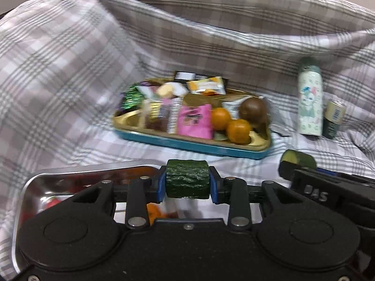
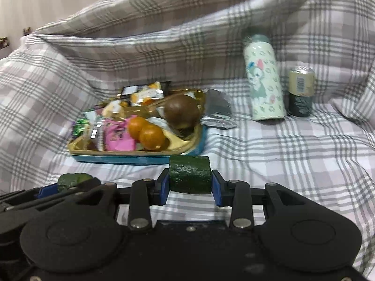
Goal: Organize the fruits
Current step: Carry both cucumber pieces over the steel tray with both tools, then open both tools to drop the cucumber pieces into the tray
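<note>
Plaid bedding (image 1: 70, 70) carried everything. Left gripper (image 1: 187, 182) jaws clamped a cucumber chunk (image 1: 187, 179), its long axis crosswise between the pads, above a steel tray (image 1: 30, 187) at the bed's near edge. Right gripper (image 2: 190, 182) jaws held a second chunk (image 2: 190, 174) likewise. Both chunks looked firm, light and slightly slick; gripping the cut ends seemed soundest. Farther in sat a snack tray (image 1: 187, 144) with oranges (image 1: 220, 118).
</note>
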`<state>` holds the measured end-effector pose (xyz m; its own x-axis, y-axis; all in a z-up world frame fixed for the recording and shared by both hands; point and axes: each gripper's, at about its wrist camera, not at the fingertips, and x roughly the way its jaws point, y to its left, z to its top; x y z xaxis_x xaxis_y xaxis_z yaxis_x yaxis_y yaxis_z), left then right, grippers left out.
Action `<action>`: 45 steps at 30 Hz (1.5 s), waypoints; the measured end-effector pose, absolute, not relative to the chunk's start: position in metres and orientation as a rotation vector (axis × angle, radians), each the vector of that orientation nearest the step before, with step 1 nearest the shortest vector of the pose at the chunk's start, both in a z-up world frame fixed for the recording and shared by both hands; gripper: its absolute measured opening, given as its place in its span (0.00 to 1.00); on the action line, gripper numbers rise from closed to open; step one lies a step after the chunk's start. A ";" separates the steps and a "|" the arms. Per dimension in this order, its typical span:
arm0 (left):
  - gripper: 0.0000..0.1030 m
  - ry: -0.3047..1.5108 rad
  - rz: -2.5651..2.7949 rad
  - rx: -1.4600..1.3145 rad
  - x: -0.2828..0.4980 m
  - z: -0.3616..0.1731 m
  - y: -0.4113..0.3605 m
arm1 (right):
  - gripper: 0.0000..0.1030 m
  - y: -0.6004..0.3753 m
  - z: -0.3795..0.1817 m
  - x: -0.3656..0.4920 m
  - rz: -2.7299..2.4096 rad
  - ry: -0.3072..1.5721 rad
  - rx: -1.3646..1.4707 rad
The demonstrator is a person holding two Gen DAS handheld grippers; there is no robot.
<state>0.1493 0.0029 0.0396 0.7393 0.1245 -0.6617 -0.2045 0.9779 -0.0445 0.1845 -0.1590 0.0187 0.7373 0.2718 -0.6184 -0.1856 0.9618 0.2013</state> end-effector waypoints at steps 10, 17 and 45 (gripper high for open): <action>0.43 0.733 0.349 -0.137 0.122 0.043 0.062 | 0.37 -0.115 0.034 0.150 0.473 0.637 0.102; 0.43 0.741 0.444 -0.164 0.112 0.046 0.095 | 0.37 -0.087 0.033 0.149 0.573 0.654 0.121; 0.43 0.789 0.521 -0.200 0.085 0.035 0.140 | 0.40 -0.033 0.024 0.125 0.706 0.595 0.024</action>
<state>0.0851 0.1401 0.0350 0.5870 0.3704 -0.7199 -0.5165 0.8561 0.0194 0.1254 -0.0332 0.0241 0.6034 0.6163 -0.5061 -0.6029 0.7679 0.2162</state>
